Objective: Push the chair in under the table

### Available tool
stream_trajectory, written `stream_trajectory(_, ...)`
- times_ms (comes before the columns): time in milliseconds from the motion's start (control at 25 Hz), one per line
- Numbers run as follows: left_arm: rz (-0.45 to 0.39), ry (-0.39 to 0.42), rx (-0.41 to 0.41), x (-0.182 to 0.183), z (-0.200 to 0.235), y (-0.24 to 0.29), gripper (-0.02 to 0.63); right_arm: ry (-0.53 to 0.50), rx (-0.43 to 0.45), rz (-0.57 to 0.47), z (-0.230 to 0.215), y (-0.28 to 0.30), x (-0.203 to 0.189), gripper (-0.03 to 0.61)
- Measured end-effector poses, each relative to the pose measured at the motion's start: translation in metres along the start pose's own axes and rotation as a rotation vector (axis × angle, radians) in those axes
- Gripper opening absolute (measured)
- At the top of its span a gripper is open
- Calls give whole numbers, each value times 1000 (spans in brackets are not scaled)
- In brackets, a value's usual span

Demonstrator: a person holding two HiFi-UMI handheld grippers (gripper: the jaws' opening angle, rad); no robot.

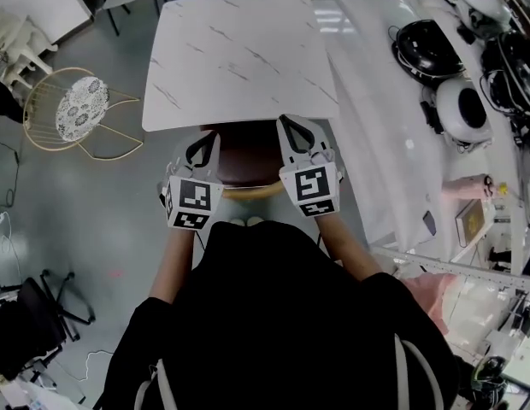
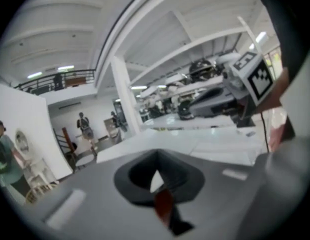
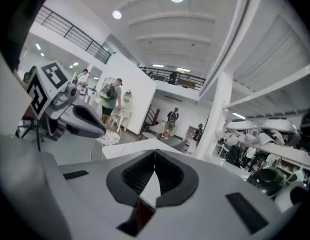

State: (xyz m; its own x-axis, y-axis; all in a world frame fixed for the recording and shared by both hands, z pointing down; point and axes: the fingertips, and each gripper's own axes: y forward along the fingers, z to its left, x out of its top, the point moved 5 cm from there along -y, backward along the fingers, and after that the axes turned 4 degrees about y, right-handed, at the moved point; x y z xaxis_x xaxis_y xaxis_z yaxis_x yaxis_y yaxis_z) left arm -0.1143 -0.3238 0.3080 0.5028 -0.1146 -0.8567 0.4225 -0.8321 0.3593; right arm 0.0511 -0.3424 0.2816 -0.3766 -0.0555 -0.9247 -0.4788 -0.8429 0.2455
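We find the round chair with dark brown seat and pale wooden rim (image 1: 248,162) at 12 o'clock from the person. Its front is tucked beneath the near edge of the white marble-patterned square tabletop (image 1: 239,58), and its rim shows outside. The rim's long axis runs 9 to 3 o'clock. The left hand-held gripper (image 1: 205,146) is over the 9 o'clock end, the right hand-held gripper (image 1: 292,131) over the 3 o'clock end. Both have jaws pressed together, holding nothing. We judge both hands about equally near; any remaining push goes toward 12 o'clock.
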Motion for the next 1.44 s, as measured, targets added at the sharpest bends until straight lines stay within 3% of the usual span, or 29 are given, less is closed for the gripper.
stream_trajectory(200,-113,-135,102,32,21,-19,8,176,-72,-86,-18,-18,27,21)
stream_trajectory(400,-196,-192,174,54,31,-33,8,289,-82,-128,-25,-28,40,21)
stream_trajectory(1440,-221,-164,184,61,30,-46,9,278,-54,-166,-6,-33,51,20)
